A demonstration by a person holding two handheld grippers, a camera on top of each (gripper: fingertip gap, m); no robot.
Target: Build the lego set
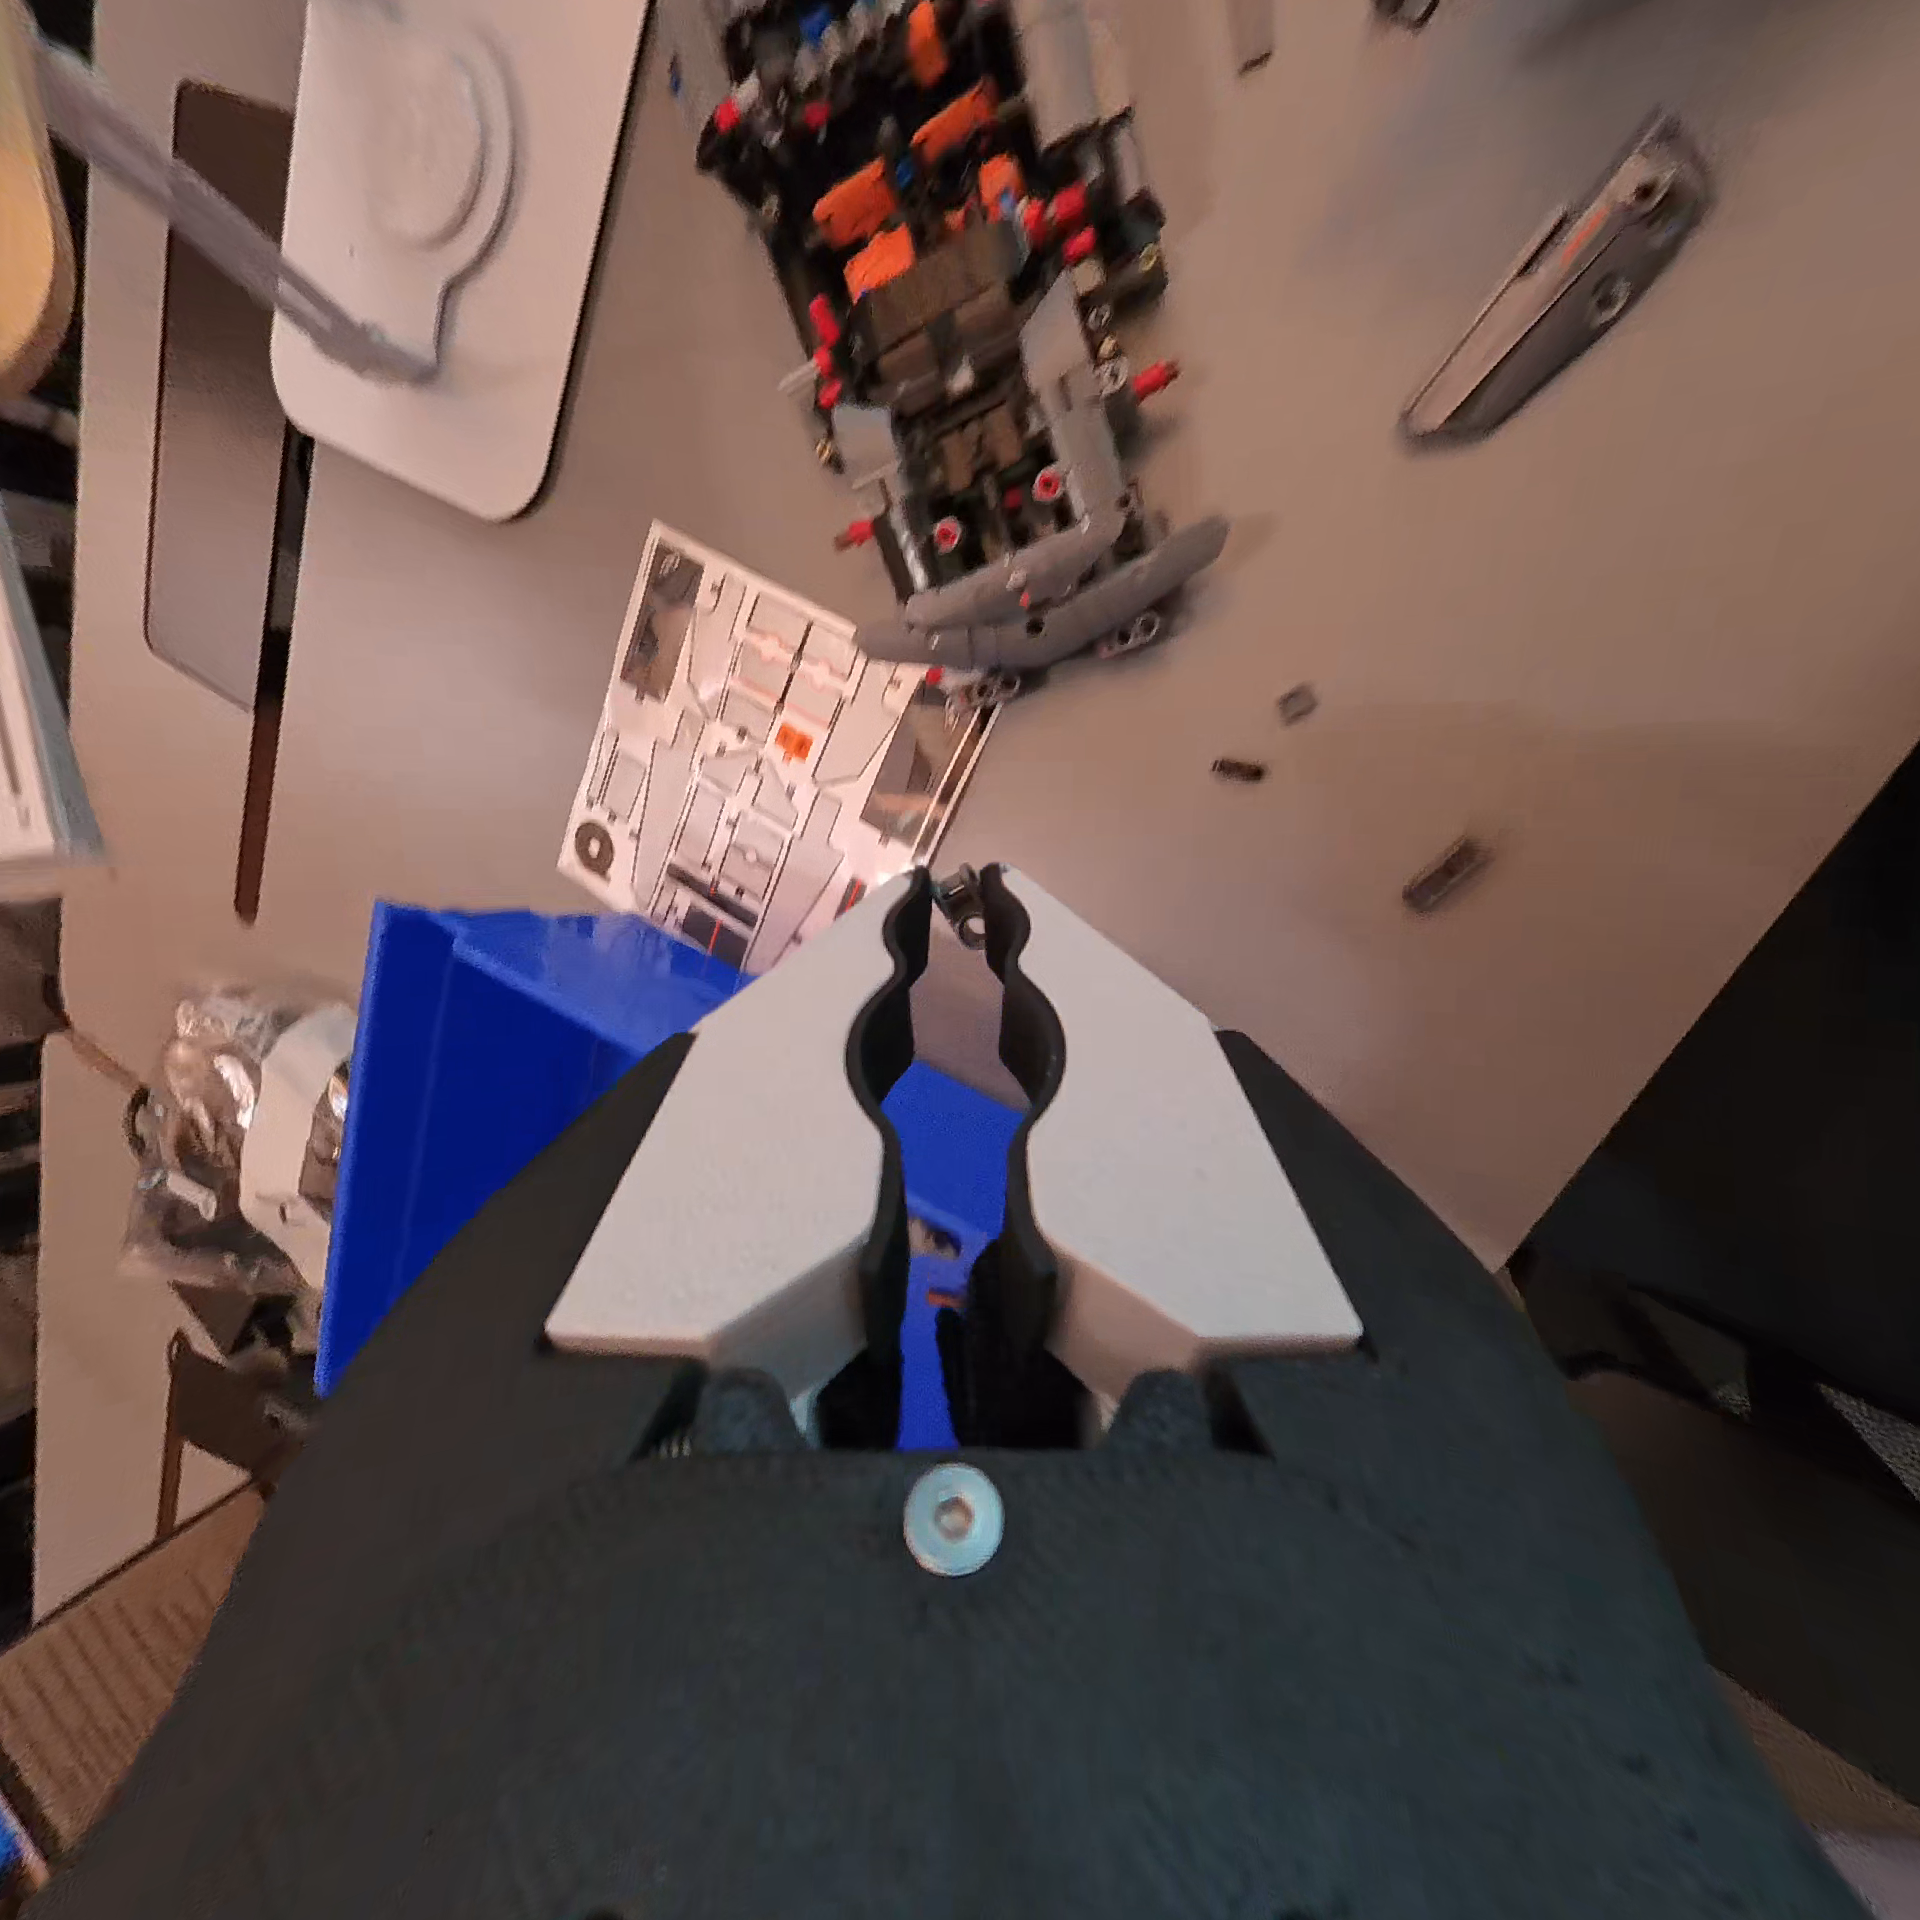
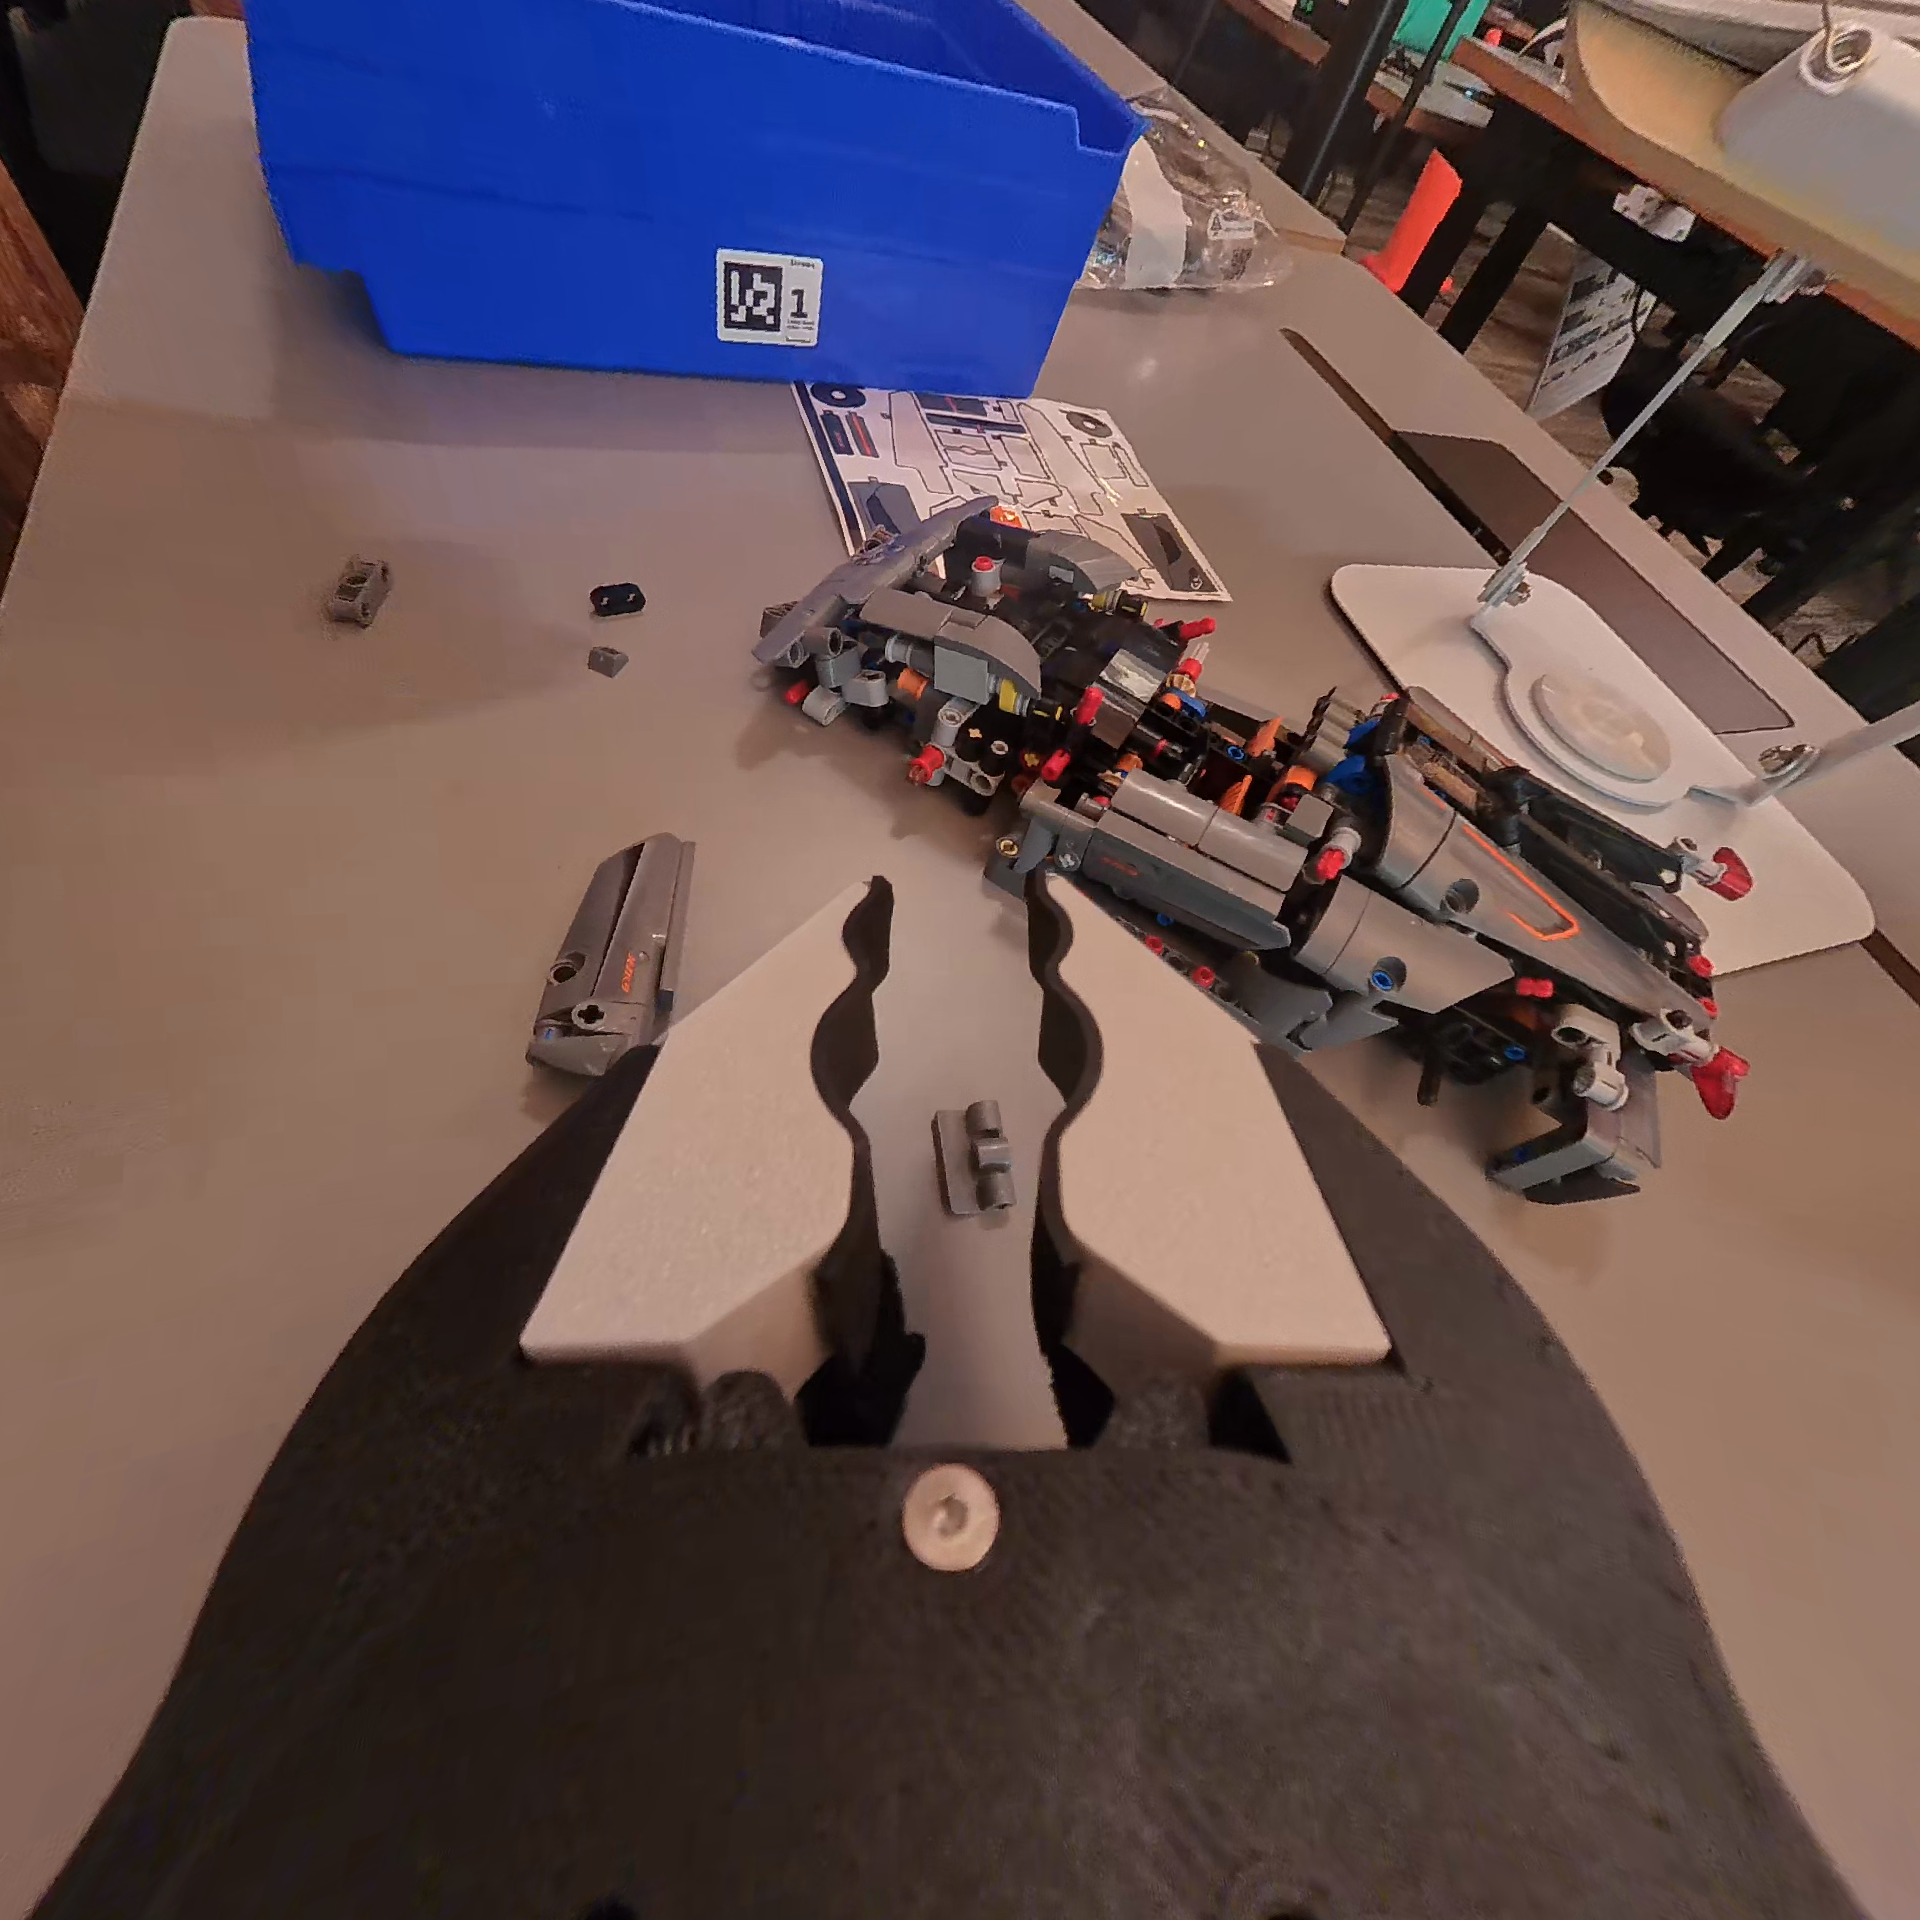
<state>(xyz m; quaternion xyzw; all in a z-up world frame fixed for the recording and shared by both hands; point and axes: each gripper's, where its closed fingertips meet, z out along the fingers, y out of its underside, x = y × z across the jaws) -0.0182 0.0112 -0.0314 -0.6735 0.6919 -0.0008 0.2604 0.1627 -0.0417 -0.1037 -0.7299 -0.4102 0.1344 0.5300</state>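
We see one blue bin (image 2: 665, 197) bearing a black-and-white marker sticker (image 2: 768, 297), one sheet of printed decals (image 2: 1013, 478), and the half-built lego car (image 2: 1247, 821) on the desk (image 2: 312, 831). Four loose pieces (image 2: 613, 956) lie left of the car. Our left gripper (image 1: 958, 899) pinches a small black piece (image 1: 961, 904); our right gripper (image 2: 961, 904) has its jaws apart over a grey piece (image 2: 975, 1158).

Warm, dim indoor light falls across the grey table (image 2: 312, 935), leaving soft shadows under the lego model (image 2: 1247, 831) and the blue bin (image 2: 623, 208). Motion blur smears most of the left wrist view, where the model (image 1: 966, 312) and the white lamp base (image 1: 436, 239) lose their edges; the right wrist view is sharper. Wide-angle distortion bends the table's edges in both. A faint sheen marks the bin's wall, and the background beyond the table sits in murky shade.
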